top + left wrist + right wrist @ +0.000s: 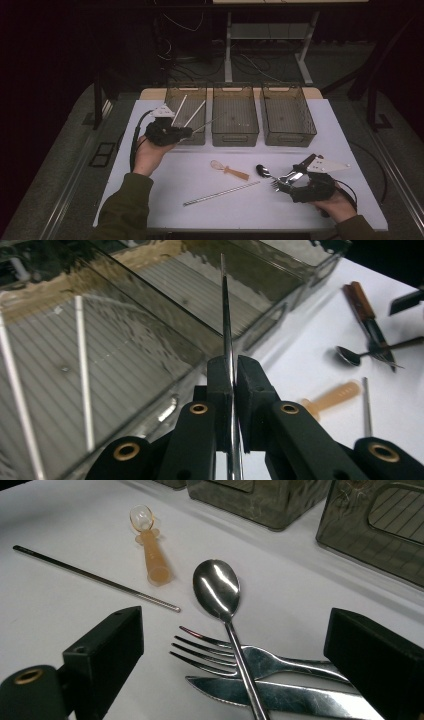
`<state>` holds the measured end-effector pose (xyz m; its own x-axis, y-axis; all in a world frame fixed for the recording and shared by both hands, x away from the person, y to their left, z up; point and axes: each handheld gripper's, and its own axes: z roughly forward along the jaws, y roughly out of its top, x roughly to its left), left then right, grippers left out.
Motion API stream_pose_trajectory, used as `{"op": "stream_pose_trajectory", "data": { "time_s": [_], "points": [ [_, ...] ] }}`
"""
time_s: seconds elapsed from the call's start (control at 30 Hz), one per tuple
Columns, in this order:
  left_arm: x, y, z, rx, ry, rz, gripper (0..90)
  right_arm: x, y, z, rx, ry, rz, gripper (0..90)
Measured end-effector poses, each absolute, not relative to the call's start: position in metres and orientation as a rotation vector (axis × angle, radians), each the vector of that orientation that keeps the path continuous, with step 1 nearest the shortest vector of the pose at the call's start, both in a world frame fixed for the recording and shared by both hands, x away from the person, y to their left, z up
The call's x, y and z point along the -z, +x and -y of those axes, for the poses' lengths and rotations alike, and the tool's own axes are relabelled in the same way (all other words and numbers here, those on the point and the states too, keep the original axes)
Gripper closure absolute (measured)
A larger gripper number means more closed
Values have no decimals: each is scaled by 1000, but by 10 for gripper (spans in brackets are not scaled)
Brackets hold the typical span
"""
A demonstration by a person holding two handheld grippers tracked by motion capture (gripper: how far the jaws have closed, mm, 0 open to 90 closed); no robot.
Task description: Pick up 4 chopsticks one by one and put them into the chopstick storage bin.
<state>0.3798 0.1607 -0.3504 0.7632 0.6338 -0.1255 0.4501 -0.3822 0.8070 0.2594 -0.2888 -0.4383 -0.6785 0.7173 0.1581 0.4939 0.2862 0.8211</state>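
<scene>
- the left gripper [186, 131] is pinched tight on a thin metal rod [226, 335], the two pads pressed together with the rod running straight up between them in the left gripper view
- in the high view that gripper sits in the person's left hand [147, 154] at the near end of the left bin [197, 137], the held rod pointing out past it toward the middle bin [235, 135]
- two more metal rods [194, 114] lean inside the left bin, their upper ends up near its far rim
- three dark see-through bins stand side by side at the far edge of the white table [165, 190]; the right bin [288, 137] is the one farthest from the left gripper
- the right gripper [286, 182] is spread wide, jaws well apart, held low over a small pile of cutlery
- between its jaws in the right gripper view lie a spoon [217, 590], a fork [240, 657] and a knife [280, 697]; the spoon's handle crosses over the fork and knife, and i cannot tell whether either pad touches them
- a small orange-handled scoop [230, 170] lies on the table near the middle, apart from the cutlery
- another metal rod [221, 193] lies slantwise on the table, just nearer the person than the scoop
</scene>
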Motion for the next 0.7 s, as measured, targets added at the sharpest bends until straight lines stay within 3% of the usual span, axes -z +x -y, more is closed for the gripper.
{"op": "stream_pose_trajectory", "data": {
  "time_s": [0.7],
  "points": [
    [349,446,-172,-394,2046,-1014,849,438,260,290,-1359,1127,-2305,92]
  ]
}}
